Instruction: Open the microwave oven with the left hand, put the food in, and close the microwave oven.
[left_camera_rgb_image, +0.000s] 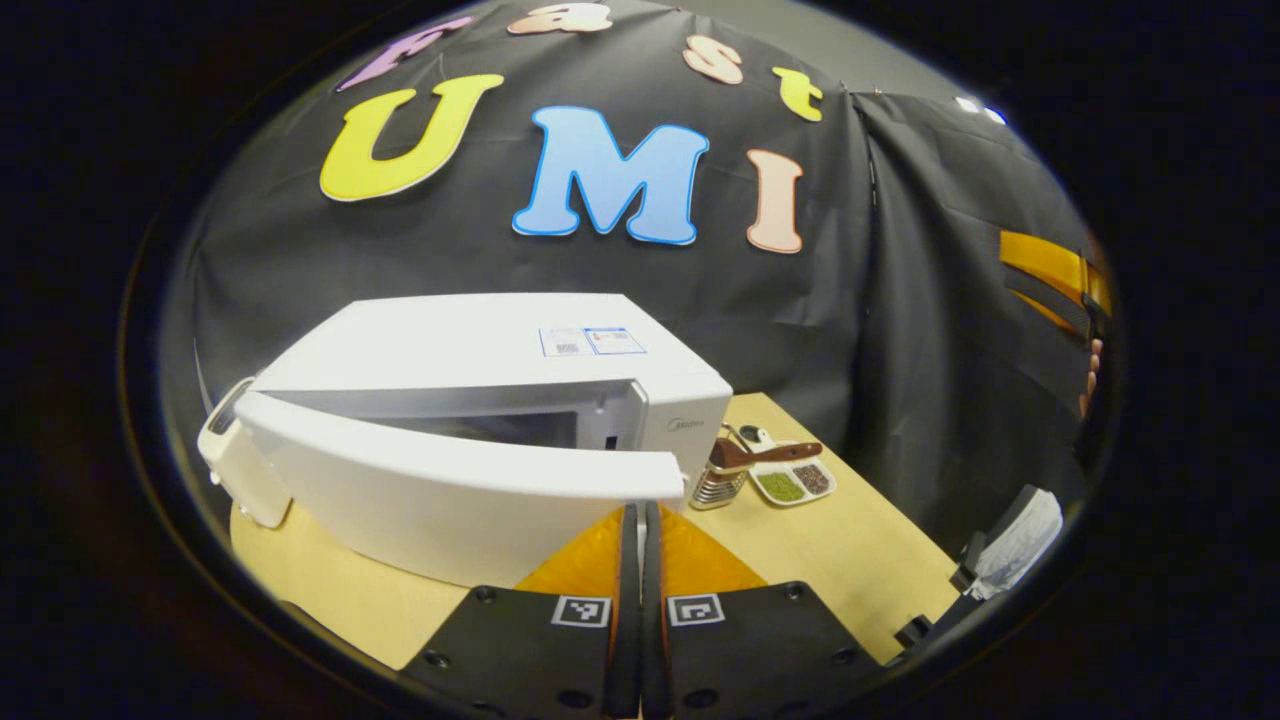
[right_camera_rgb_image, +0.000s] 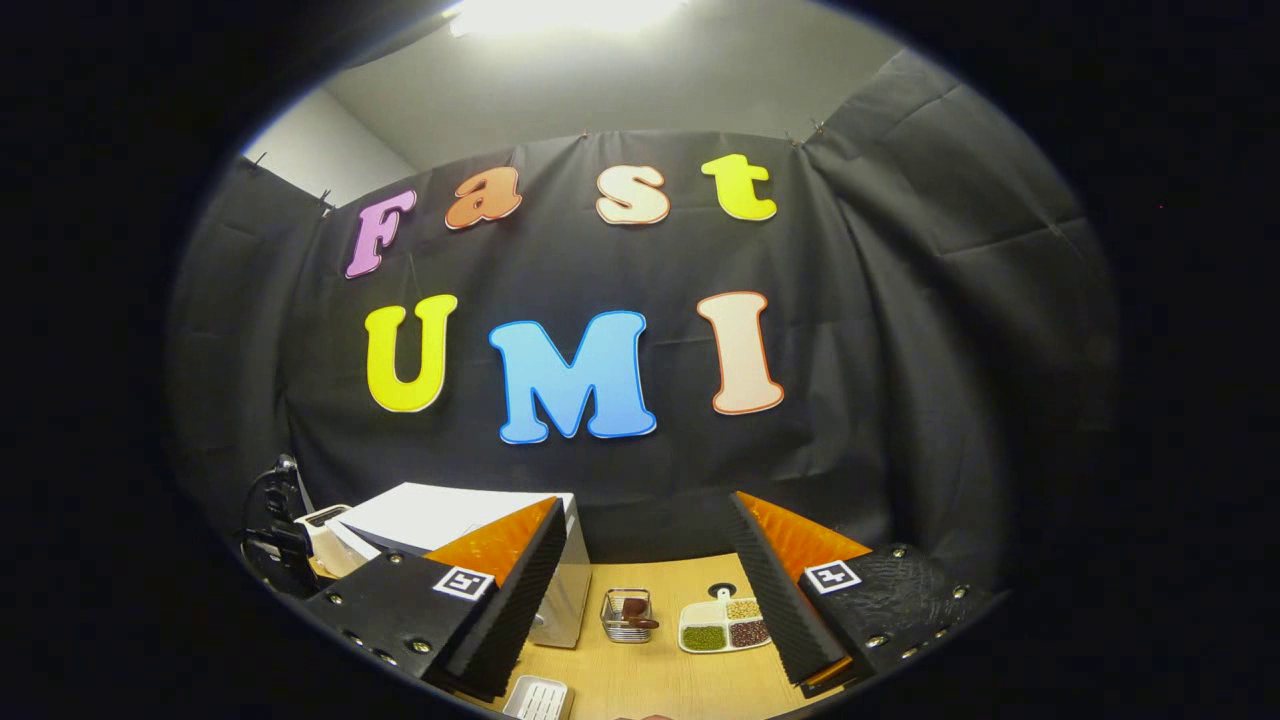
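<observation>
A: What is hard to read here?

B: In the left gripper view the white box-shaped microwave oven (left_camera_rgb_image: 480, 370) has its white door (left_camera_rgb_image: 450, 480) swung partly out, so just a thin grey strip of the cavity shows above the door's top edge. The inside is hidden. The door's free corner sits right at the tips of the left gripper (left_camera_rgb_image: 640, 515), and I cannot tell whether they touch it.

A: And that gripper's fingers?

B: The 2 fingers lie pressed together, no gap between them, nothing clamped. They point level toward the door's edge.

A: Where is the food?

B: On the light wooden table (left_camera_rgb_image: 860, 540), to the right of the oven: a white divided dish (left_camera_rgb_image: 792, 480) with green and dark red grains, and beside it a ribbed metal cup (left_camera_rgb_image: 722, 482) with a brown wooden-handled piece across it. The right gripper view shows the same dish (right_camera_rgb_image: 722, 626) with 3 compartments, the metal cup (right_camera_rgb_image: 626, 614) just left of it, and a small white ribbed tray (right_camera_rgb_image: 538, 698) cut off at the lower edge.

A: The right gripper?

B: The right gripper (right_camera_rgb_image: 660, 590) has its fingers spread wide apart, holding nothing, raised above the table and aimed at the wall. At far right of the left gripper view, fingertips of a hand (left_camera_rgb_image: 1092, 375) possibly grip an orange-banded device; it is cropped.
</observation>
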